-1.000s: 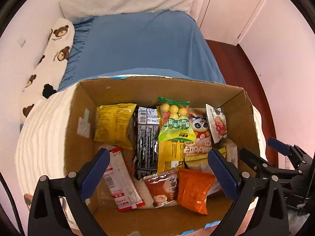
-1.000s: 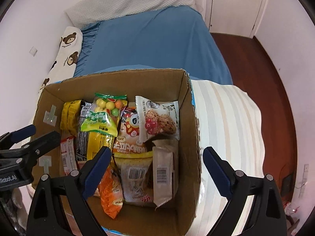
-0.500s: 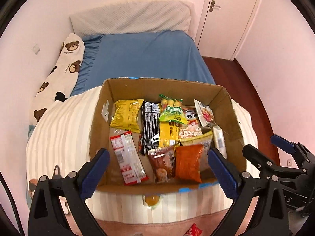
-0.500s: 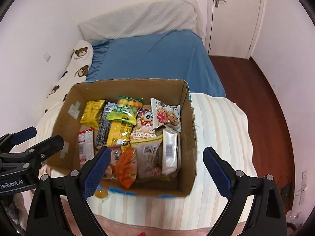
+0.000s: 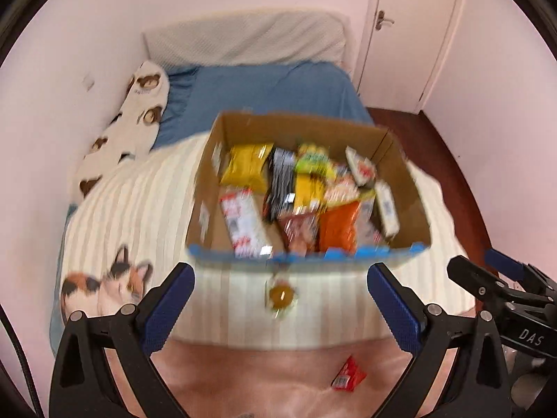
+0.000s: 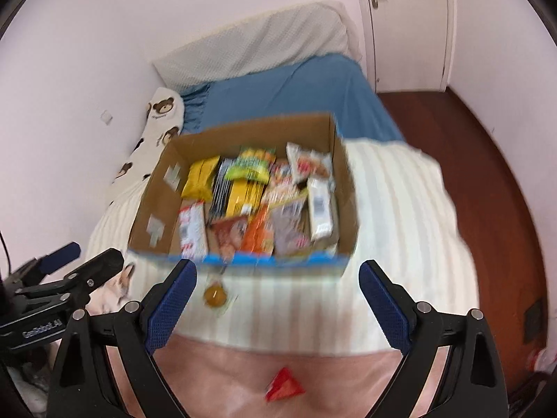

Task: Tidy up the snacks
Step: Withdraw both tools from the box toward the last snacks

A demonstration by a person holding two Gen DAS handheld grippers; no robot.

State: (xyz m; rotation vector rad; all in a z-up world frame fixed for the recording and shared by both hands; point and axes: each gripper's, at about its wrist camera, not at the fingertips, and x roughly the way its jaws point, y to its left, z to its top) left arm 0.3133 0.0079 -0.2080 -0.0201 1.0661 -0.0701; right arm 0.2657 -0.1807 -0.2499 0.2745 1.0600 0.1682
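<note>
Both your grippers, left (image 5: 280, 301) and right (image 6: 276, 291), hang wide open and empty above the bed's near edge; the snack-filled box (image 5: 306, 261) sits just beyond, an amber sweet (image 5: 281, 293) before it, a red packet (image 5: 348, 378) nearer you

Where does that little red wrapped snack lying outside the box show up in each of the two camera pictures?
Left wrist view: the small red wrapped snack lies low and right of centre, on the pink cover.
Right wrist view: it lies at bottom centre, on the same pink cover.
Shared landmark: the open brown cardboard box, farther up the bed in both views.
</note>
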